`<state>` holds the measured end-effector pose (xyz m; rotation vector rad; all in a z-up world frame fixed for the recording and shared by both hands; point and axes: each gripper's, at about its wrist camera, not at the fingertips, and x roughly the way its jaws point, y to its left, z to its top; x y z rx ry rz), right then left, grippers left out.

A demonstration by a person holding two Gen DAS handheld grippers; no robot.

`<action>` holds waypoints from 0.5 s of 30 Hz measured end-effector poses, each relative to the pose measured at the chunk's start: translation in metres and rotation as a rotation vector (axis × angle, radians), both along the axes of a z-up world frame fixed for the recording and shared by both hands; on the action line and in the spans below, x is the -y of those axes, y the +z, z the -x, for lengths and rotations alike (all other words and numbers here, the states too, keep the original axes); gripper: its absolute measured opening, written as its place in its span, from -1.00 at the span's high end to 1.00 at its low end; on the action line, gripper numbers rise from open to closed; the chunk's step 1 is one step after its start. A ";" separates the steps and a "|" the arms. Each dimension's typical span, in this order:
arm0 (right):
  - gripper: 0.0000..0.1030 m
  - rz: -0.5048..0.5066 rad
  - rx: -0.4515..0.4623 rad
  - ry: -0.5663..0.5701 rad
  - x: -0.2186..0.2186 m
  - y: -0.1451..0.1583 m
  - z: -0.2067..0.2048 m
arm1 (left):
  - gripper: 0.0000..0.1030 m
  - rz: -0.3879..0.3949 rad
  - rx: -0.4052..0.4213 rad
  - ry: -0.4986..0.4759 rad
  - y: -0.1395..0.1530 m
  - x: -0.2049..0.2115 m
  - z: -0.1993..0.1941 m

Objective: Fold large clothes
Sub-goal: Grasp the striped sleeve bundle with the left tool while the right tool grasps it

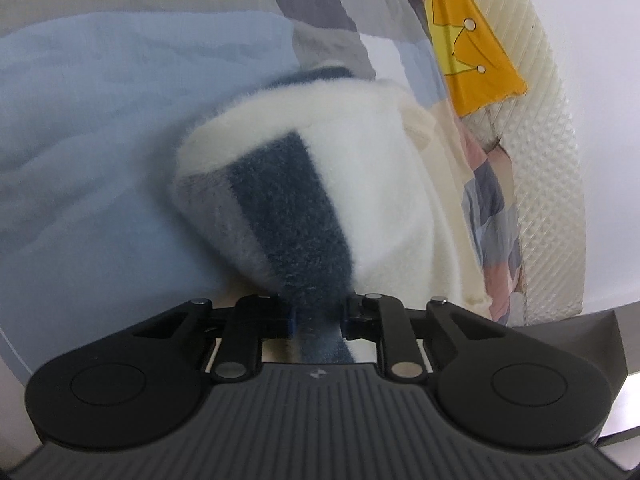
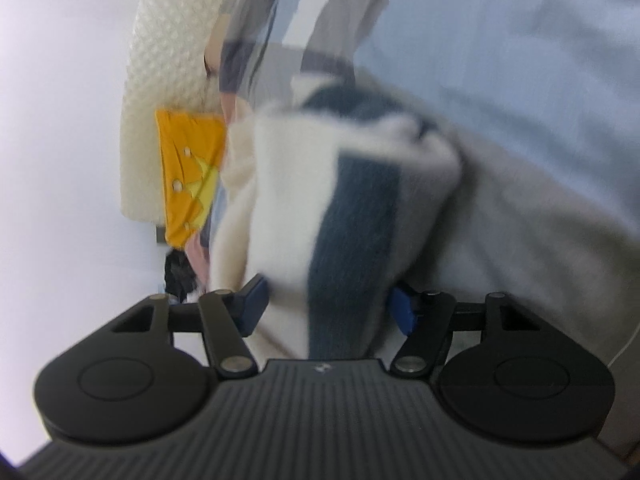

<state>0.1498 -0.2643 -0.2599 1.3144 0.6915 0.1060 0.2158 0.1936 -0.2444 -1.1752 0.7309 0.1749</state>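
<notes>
From the left wrist, a light blue bedsheet [image 1: 100, 120] lay behind, an orange crown-print cloth [image 1: 468, 40] at upper right. The left gripper [image 1: 317, 314] pinched a fuzzy white garment [image 1: 360, 184], its navy stripe running away from the jaws.

From the right wrist, blurred, the right gripper [image 2: 329, 307] stood wider, the bunched garment between its blue pads [image 2: 403, 312]; whether they pressed was unclear.
</notes>
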 end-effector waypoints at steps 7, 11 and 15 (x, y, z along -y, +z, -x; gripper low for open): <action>-0.28 -0.041 0.004 -0.043 0.009 -0.002 0.005 | 0.36 0.071 0.007 0.007 -0.006 -0.005 0.006; -0.26 -0.032 -0.014 -0.013 0.001 -0.003 0.001 | 0.10 0.070 0.039 0.031 -0.003 -0.006 0.014; -0.26 -0.018 -0.018 0.008 -0.003 -0.001 -0.003 | 0.10 0.098 0.037 0.065 -0.010 -0.010 0.013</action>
